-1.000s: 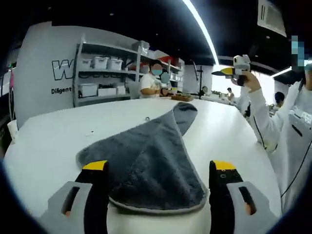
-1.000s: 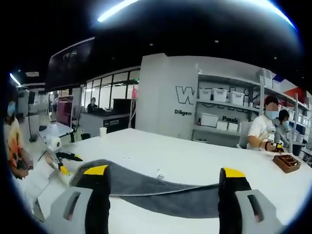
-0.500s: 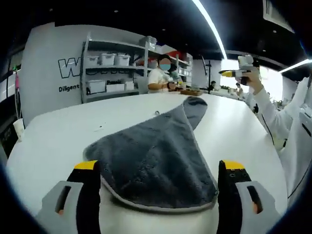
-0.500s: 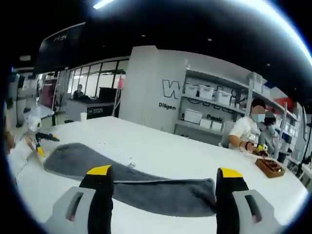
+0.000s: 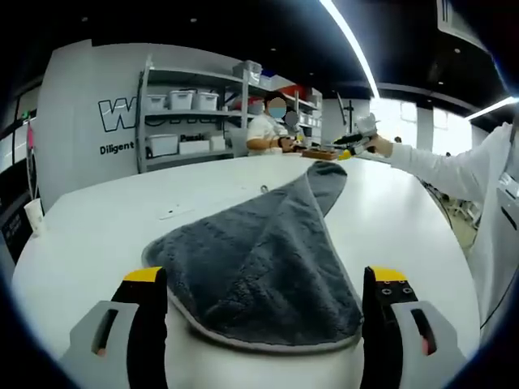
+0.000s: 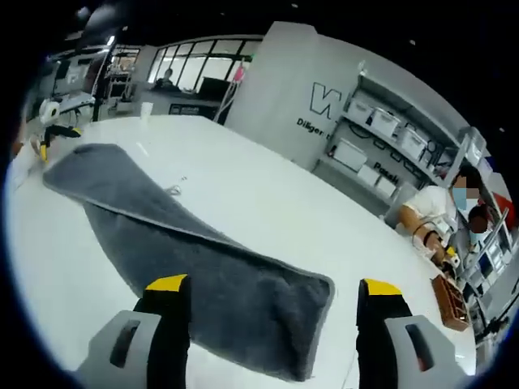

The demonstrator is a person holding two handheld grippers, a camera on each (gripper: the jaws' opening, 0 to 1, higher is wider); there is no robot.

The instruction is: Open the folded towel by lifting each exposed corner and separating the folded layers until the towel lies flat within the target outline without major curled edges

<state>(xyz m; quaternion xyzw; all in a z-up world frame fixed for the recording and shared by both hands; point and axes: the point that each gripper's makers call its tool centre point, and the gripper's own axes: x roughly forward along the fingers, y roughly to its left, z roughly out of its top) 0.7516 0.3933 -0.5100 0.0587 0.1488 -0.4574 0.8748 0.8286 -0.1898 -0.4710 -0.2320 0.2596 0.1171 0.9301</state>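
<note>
Grey plush towel (image 5: 263,271) lay folded on the white table (image 5: 89,235), its rounded near end sitting between the jaws of the left gripper (image 5: 263,312) and its narrow far end running off toward 1 o'clock. Those yellow-tipped jaws stood wide apart, one on each side of the cloth, holding nothing.

At 1 o'clock in the left gripper view the right gripper (image 5: 353,142) hung just above the towel's far tip, carried on a white sleeve (image 5: 454,174) that came in from 3 o'clock.

In the right gripper view the towel (image 6: 195,267) stretched as a long band from 10 o'clock down to its squared end between that gripper's (image 6: 272,312) own jaws — spread open too, and empty. A pale hem edged the cloth. At 10 o'clock, just beyond the towel's far end, the left gripper (image 6: 53,134) showed small.

Behind the table stood a shelf (image 5: 182,113) with white bins against a grey wall — a seated person (image 6: 426,215) in white worked at 3 o'clock of the right gripper view, and a brown tray (image 6: 450,304) sat near the table's edge below them.
</note>
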